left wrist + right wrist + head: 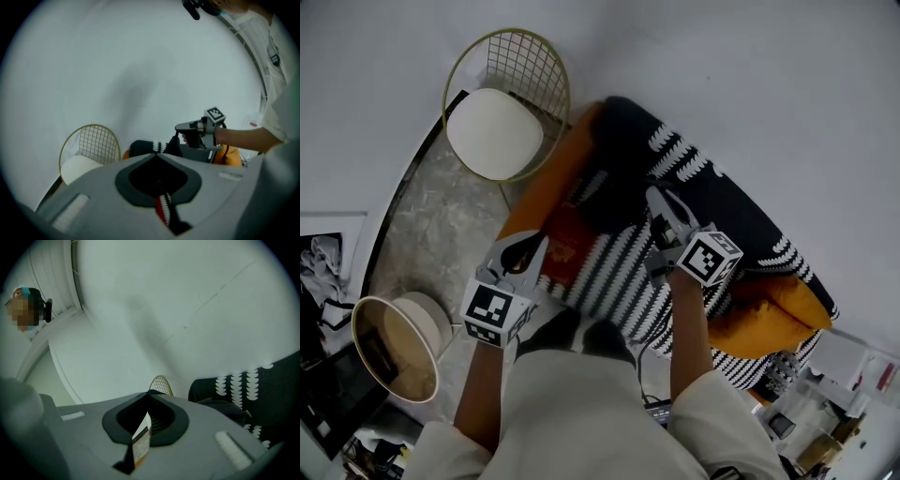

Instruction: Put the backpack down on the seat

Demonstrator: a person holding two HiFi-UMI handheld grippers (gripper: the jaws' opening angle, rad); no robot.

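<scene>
Backpack: black fabric backpack (614,183) with a red panel, slung between the two grippers over the far-left half of the seat. No view shows whether its underside touches the cover below.
Left gripper: left gripper (530,251) is at the backpack's near-left side. Its jaws are pressed together on a red strap edged with white teeth (164,208), which passes out between them.
Right gripper: right gripper (661,204) is at the backpack's right side. Its jaws are closed tight on a black strap bearing a white-and-orange printed tag (140,441).
Seat: orange upholstered seat (548,178) runs from far left to near right. It lies mostly under a black cover with white stripes and leaf-like marks (741,211).
Cushion: orange cushion (769,309) lies on the cover at the near-right end.
Chair: round chair with a gold wire back and a white pad (502,131) stands just beside the seat's far-left end.
Floor: grey stone floor (441,220) lies left of the seat, below the chair.
</scene>
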